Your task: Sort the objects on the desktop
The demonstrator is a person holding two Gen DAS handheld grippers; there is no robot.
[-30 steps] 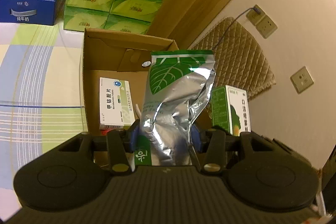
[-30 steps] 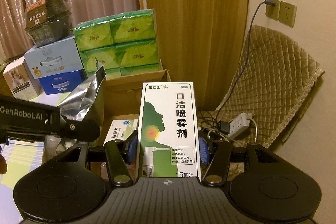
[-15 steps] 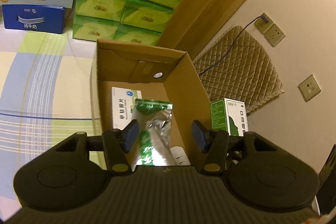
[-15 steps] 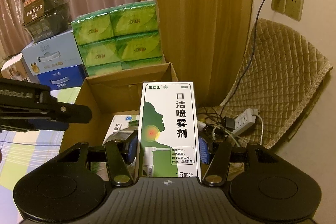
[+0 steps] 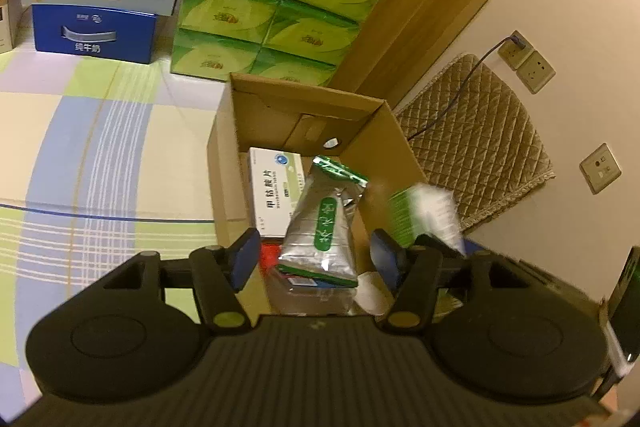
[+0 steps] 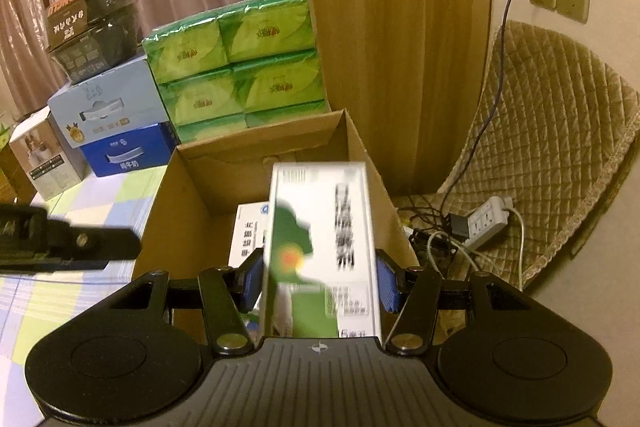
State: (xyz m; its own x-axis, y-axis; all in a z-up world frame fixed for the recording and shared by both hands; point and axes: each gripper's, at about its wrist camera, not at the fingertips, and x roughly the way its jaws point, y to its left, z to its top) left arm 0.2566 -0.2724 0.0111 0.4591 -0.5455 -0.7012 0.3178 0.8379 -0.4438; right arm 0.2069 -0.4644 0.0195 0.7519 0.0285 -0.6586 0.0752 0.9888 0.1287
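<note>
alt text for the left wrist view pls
The open left gripper hovers over a brown cardboard box holding a silver foil pouch with green label and a white medicine carton, on a checked tablecloth.

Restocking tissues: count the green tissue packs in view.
6 green tissue packs, stacked two wide and three high, directly behind the cardboard box; more may be hidden behind them.

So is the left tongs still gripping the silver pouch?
No: the left tongs are open, and the silver pouch lies in the cardboard box.
</note>
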